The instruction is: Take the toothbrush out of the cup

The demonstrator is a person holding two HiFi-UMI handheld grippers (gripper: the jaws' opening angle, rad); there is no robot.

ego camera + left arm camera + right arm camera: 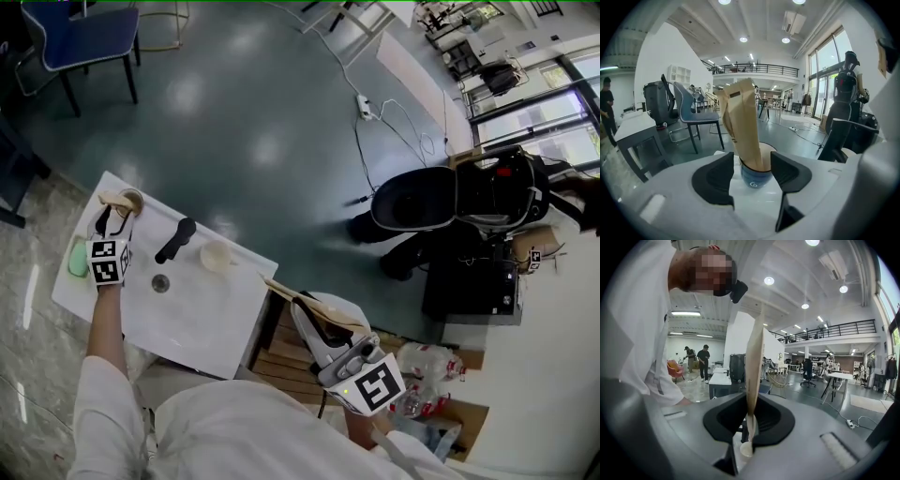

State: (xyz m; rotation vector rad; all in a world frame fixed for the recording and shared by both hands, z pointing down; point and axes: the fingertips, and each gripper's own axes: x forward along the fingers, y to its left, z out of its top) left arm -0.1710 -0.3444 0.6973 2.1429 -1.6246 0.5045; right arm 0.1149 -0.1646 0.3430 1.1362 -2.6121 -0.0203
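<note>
The left gripper (114, 217) reaches to the far left corner of the white worktop (202, 319). Its black fingers (715, 180) are closed narrowly on the two sides of a small blue cup with a white inside (754, 177). In the head view this cup (131, 199) stands right at the worktop's far edge. A tan paper packet (743, 122) stands in the cup, rising above the rim and leaning slightly left.

The right gripper (309, 314) is held off the worktop's right edge, above slatted wooden boards (281, 354). Its fingers (776, 420) are pressed together on a long toothbrush in a tan paper sleeve (754, 366), gripped near its lower end and seen almost edge-on. In the head view this toothbrush (286, 291) is out of the cup and well apart from it, slanting up-left from the fingers towards the worktop's corner.

On the worktop between the two grippers lie a black tap-like handle (175, 240), a pale round bowl (216, 255) and a small round drain (160, 282). A green object (77, 258) sits beside the left gripper.
</note>
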